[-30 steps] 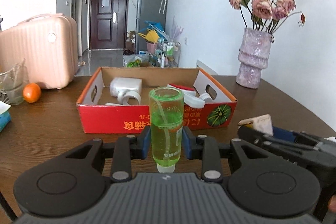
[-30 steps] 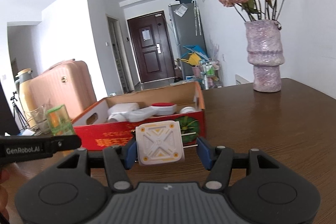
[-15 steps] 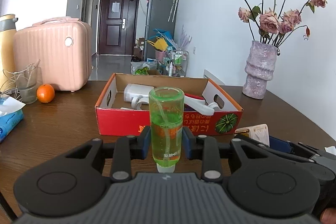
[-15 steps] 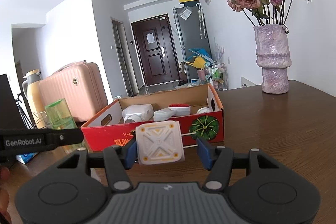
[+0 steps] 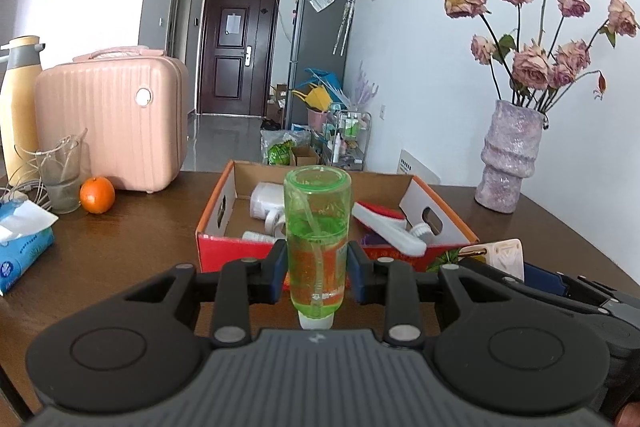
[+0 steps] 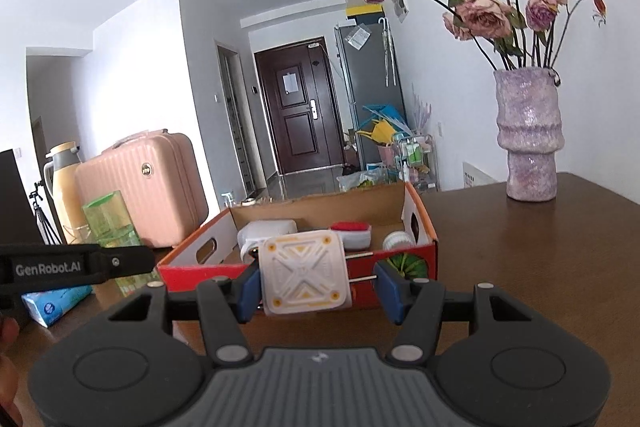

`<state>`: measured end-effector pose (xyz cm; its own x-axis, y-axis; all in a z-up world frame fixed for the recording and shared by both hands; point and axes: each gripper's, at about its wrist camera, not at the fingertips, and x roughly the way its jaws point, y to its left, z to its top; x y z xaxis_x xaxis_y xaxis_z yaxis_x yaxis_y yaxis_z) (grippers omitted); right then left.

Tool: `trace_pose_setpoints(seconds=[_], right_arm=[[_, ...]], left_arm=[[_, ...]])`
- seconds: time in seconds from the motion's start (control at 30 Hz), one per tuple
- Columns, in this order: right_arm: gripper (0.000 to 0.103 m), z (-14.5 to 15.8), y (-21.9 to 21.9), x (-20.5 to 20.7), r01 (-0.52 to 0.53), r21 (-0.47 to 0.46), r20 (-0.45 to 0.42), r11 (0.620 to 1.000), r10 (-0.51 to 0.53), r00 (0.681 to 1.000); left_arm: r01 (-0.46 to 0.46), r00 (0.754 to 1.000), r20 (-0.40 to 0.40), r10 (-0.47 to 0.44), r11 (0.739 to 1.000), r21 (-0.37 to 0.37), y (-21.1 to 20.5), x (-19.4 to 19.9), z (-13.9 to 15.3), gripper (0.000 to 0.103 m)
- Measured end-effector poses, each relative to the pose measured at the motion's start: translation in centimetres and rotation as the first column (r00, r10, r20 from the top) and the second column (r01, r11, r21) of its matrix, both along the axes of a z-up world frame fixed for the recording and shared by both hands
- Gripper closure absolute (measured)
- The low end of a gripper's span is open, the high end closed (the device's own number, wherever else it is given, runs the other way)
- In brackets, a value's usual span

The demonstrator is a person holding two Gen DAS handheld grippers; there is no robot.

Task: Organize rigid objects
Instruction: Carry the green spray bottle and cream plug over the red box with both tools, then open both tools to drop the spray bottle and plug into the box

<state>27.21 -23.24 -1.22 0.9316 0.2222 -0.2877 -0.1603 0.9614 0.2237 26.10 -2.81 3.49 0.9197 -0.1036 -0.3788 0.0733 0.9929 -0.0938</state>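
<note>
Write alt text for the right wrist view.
The right gripper holds a white square charger by its side and plug prongs, above a wooden table. Just beyond sits an open red cardboard box of white items.

The left gripper [image 5: 318, 273] pointed slightly downward, its two blue-padded jaws pressed against the sides of an upside-down green spray bottle [image 5: 317, 227] standing between them. The right gripper [image 6: 316, 285] was also tilted a little downward and clamped a white plug adapter [image 6: 304, 277]: the left pad lay flat on the body, and the right pad met the tips of its two metal prongs.
</note>
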Motion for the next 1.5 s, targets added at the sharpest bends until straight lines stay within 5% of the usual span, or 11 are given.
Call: trace_pose_setpoints(seconds=[0.53,1.5], right_arm=[[0.045,1.4,2.1,5.8,-0.013,-0.028,0.021,1.0,0.014,1.0],[0.045,-0.4,8.9,16.1,-0.013,-0.146,-0.083,0.989,0.0,0.997]], left_arm=[[-0.039,0.996,0.084,0.043,0.998,-0.05,0.4,5.0,2.6,0.071],[-0.092,0.995,0.047,0.092,0.996,-0.008,2.6,16.5,0.5,0.071]])
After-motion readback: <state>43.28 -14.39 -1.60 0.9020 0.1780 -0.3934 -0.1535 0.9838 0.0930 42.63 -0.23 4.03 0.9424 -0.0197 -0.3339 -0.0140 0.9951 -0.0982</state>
